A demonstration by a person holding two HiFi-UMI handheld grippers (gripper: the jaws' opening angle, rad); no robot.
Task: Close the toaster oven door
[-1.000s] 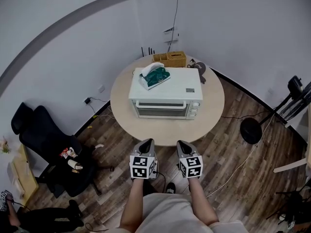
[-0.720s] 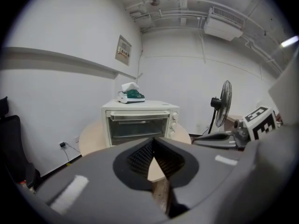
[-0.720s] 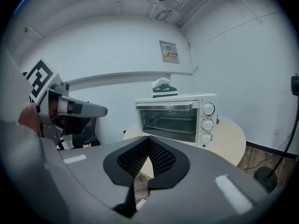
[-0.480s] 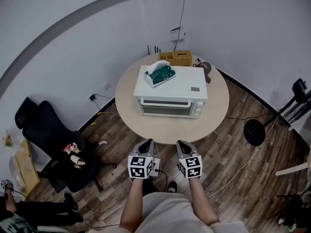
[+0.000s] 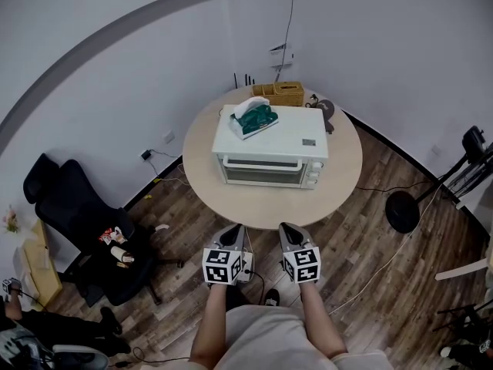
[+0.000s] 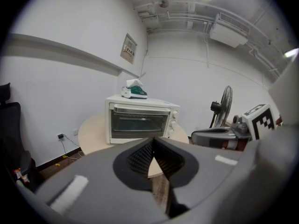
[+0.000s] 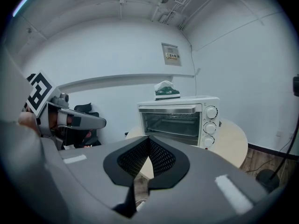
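Head view: the toaster oven (image 5: 269, 149) sits mid-tabletop (image 5: 231, 203), its door (image 5: 260, 173) upright, seemingly closed already; our left tool (image 5: 233, 228) and right tool (image 5: 287, 228), both pressed together and empty, hang well short of it.

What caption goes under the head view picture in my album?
Both shut, the left gripper and right gripper point toward a round beige table bearing a white boxy toaster oven.

Overhead view and two low views, one scene shared
The toaster oven (image 5: 269, 133) is seen steeply from above, well apart, in the head view, and is faced almost level from the front in both gripper views.
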